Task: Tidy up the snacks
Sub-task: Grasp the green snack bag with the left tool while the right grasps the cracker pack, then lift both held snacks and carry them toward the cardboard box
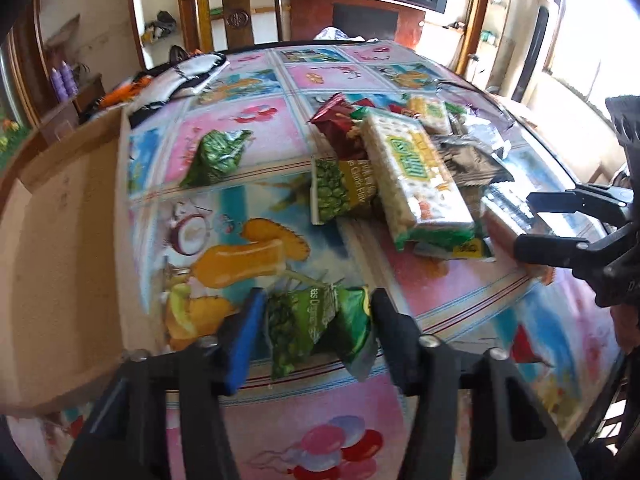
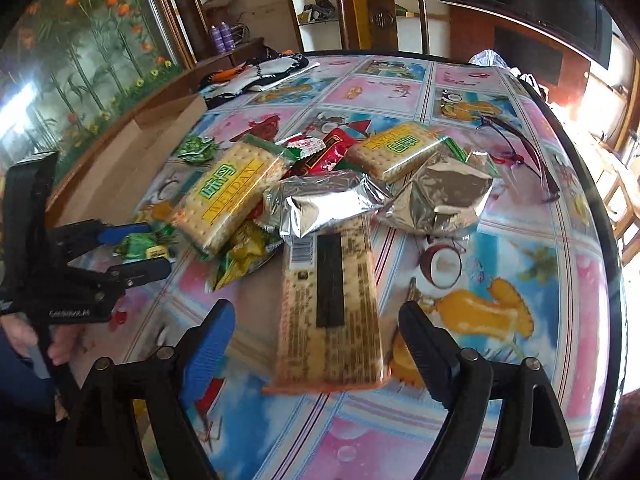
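Left hand-held gripper [image 1: 318,322] has two green pea snack packets [image 1: 316,326] between its fingers; they appear pinched, though blur makes the contact hard to judge. Right hand-held gripper [image 2: 318,330] is spread wide around a cracker pack [image 2: 330,308] lying label-down on the bench [image 2: 560,280], its fingers apart from the wrapper on both sides. Just beyond that pack sits the snack pile: two silver foil bags [image 2: 332,202], two yellow-labelled cracker packs [image 2: 230,196], a red packet [image 2: 326,152] and green wrappers. A lone green packet [image 1: 218,156] lies apart, nearer the open cardboard box [image 1: 60,240] at the left edge. Glasses [image 2: 516,156] rest past the pile; a wooden chair [image 1: 236,12] stands behind the bench.
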The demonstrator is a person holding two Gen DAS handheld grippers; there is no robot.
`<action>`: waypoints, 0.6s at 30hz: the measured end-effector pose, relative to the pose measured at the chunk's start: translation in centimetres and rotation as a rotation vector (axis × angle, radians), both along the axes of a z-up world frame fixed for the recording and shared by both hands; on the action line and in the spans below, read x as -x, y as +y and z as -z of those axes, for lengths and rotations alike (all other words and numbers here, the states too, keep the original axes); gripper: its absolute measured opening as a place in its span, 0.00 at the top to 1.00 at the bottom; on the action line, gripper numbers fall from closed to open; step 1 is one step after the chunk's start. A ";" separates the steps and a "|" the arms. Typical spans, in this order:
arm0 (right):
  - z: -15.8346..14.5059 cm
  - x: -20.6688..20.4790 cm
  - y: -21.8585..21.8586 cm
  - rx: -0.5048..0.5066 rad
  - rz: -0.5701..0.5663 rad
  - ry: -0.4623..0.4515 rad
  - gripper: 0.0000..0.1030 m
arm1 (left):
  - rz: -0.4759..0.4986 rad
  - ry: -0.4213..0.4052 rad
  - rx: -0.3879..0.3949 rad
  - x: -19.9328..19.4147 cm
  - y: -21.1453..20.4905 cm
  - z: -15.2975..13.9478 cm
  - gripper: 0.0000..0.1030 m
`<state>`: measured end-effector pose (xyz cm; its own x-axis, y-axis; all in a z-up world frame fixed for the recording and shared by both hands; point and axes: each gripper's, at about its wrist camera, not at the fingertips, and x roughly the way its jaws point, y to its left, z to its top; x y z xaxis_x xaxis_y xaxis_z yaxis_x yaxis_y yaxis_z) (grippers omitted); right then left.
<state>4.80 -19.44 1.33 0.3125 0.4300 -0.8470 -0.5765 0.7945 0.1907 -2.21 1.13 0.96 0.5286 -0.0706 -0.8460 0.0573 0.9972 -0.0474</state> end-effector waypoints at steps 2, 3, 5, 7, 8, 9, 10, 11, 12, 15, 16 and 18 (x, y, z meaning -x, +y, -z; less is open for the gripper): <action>1.0 0.2 0.7 0.047 0.002 -0.003 0.15 | -0.007 0.008 0.018 0.1 0.4 -0.2 0.55; 1.3 0.2 1.0 0.081 0.011 -0.012 0.16 | -0.007 0.013 0.024 0.2 0.5 -0.2 0.55; 1.5 0.9 1.8 0.102 0.024 -0.079 0.36 | -0.002 0.019 0.041 0.4 0.4 -0.3 0.56; 1.2 1.7 1.4 0.128 0.025 -0.091 0.44 | 0.013 0.021 0.051 0.7 0.0 -0.6 0.56; 1.1 2.2 1.0 0.106 0.026 -0.081 0.44 | 0.016 0.018 0.059 0.7 -0.2 -0.7 0.56; 1.0 2.4 0.4 0.094 0.029 -0.069 0.45 | 0.017 0.013 0.065 0.7 -0.4 -0.9 0.56; 1.0 2.7 0.1 0.089 0.033 -0.068 0.45 | 0.021 0.011 0.070 0.7 -0.5 -1.1 0.56; 1.0 3.0 -0.1 0.081 0.039 -0.069 0.45 | 0.027 0.008 0.071 0.7 -0.7 -1.2 0.56; 0.9 3.4 -0.6 0.067 0.047 -0.062 0.45 | 0.029 0.008 0.067 0.7 -0.9 -1.4 0.56; 0.8 4.1 -2.2 0.031 0.075 -0.045 0.44 | 0.035 0.008 0.092 0.5 -1.1 -1.8 0.56; 0.7 4.4 -2.6 0.035 0.085 -0.053 0.44 | 0.034 0.008 0.104 0.4 -1.2 -1.9 0.56; 0.6 4.3 -3.1 0.019 0.107 -0.052 0.44 | 0.040 0.005 0.123 0.1 -1.3 -2.5 0.56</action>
<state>0.52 -22.53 0.74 0.3995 0.3763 -0.8359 -0.4973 0.8550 0.1472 -2.33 -0.15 3.42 0.5193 -0.1953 -0.8320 0.0964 0.9807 -0.1700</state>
